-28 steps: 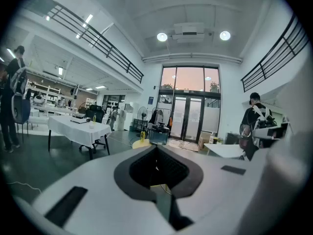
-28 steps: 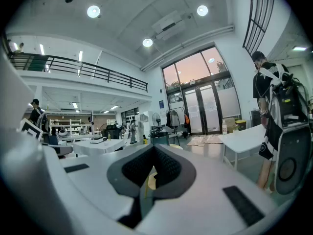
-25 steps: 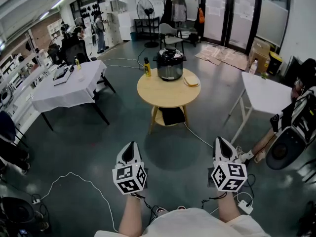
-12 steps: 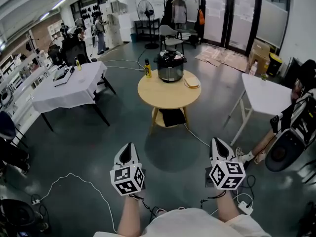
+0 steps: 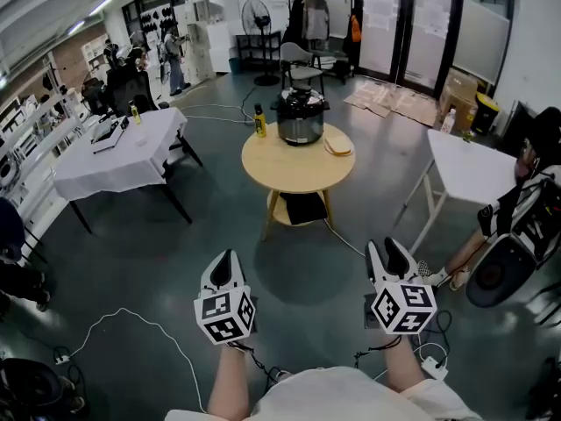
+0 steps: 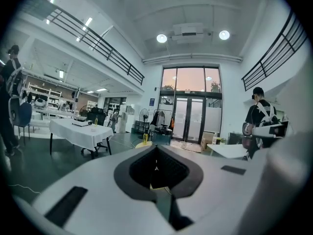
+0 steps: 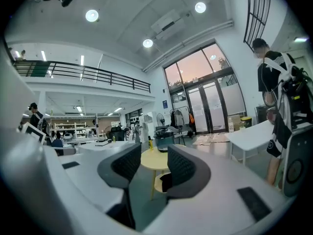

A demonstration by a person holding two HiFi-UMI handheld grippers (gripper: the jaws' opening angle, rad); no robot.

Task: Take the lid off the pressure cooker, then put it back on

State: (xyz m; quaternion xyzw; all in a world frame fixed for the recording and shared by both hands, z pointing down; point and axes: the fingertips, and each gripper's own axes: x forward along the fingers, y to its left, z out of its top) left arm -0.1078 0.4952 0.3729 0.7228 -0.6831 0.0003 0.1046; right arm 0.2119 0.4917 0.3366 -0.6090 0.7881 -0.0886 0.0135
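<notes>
The pressure cooker [image 5: 300, 117], steel with a black lid on top, stands at the back of a round wooden table [image 5: 298, 172] some way ahead of me. Both grippers hang low in the head view, far short of the table. My left gripper [image 5: 227, 266] is shut with nothing in it, and its own view shows the jaws closed together [image 6: 156, 156] below the distant cooker [image 6: 161, 135]. My right gripper [image 5: 389, 254] has just been opening. Its pads stand apart [image 7: 154, 165] with nothing between them, and the cooker [image 7: 163, 139] shows far off above the gap.
A yellow bottle [image 5: 259, 121] and a flat pale item [image 5: 338, 145] share the round table. A white-clothed table [image 5: 114, 152] stands at left, a white table [image 5: 473, 169] and a seated person [image 5: 517, 222] at right. Cables [image 5: 131, 318] trail across the floor near my feet.
The right gripper's jaws have gone from shut to open. Both grippers have stayed in nearly the same place.
</notes>
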